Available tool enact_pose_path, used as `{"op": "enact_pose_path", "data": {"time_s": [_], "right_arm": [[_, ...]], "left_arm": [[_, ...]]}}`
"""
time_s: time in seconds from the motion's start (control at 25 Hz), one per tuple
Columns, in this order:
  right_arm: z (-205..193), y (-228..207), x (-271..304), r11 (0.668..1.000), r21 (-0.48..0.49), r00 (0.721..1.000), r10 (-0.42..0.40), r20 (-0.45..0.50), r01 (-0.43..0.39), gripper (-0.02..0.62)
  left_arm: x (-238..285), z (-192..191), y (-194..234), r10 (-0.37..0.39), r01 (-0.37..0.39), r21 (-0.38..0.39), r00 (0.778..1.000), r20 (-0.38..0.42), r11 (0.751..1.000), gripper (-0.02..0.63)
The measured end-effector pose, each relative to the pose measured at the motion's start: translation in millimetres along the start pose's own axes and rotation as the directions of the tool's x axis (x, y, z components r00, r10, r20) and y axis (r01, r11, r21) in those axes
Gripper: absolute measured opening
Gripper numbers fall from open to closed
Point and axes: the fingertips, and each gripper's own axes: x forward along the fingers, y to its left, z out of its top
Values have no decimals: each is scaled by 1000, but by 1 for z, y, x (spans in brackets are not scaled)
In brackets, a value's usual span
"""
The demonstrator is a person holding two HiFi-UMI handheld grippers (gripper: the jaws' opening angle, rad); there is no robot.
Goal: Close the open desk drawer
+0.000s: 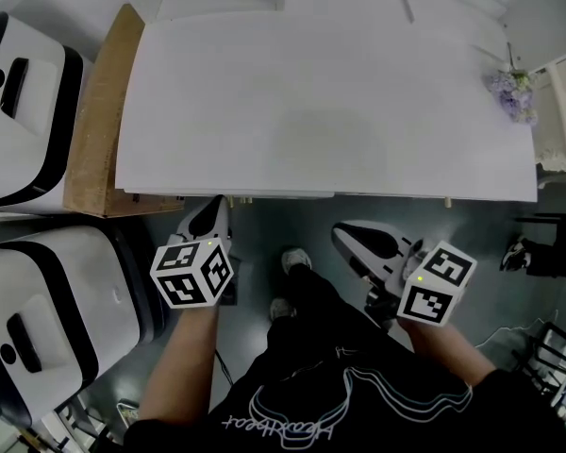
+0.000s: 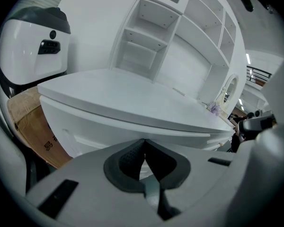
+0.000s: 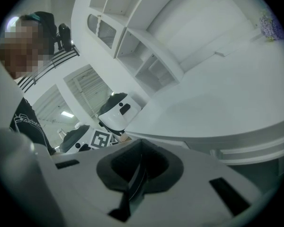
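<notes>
The white desk (image 1: 321, 102) fills the head view from above. Its left drawer front (image 1: 264, 194) shows as a thin lip along the front edge, and whether it stands out from the desk cannot be told. In the left gripper view the drawer's white face (image 2: 85, 129) lies just beyond the jaws. My left gripper (image 1: 215, 208) is shut and empty, its tip at the desk's front edge by the drawer. My right gripper (image 1: 345, 235) is shut and empty too, held lower and back from the desk's right half (image 3: 236, 103).
A cardboard box (image 1: 99, 121) leans against the desk's left end. Two white machines (image 1: 24, 102) (image 1: 47, 319) stand at the left. Purple flowers (image 1: 511, 92) sit on the desk's far right corner. A white shelf unit (image 2: 180, 37) rises behind the desk. My feet (image 1: 295, 258) are on the grey floor.
</notes>
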Motion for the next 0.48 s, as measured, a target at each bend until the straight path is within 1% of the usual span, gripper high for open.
{"op": "enact_pose_path", "data": {"time_s": [0.2, 0.36, 0.48], "right_arm": [[-1, 15, -4, 1000, -16, 1000, 17, 23, -17, 6], [-6, 38, -7, 998, -46, 998, 48, 31, -46, 6], [-9, 62, -9, 994, -83, 997, 74, 37, -71, 6]], "left_arm": [[-24, 5, -15, -49, 49, -14, 999, 11, 999, 5], [-62, 3, -40, -130, 130, -17, 991, 23, 991, 5], [-95, -1, -62, -198, 199, -18, 980, 33, 980, 5]]}}
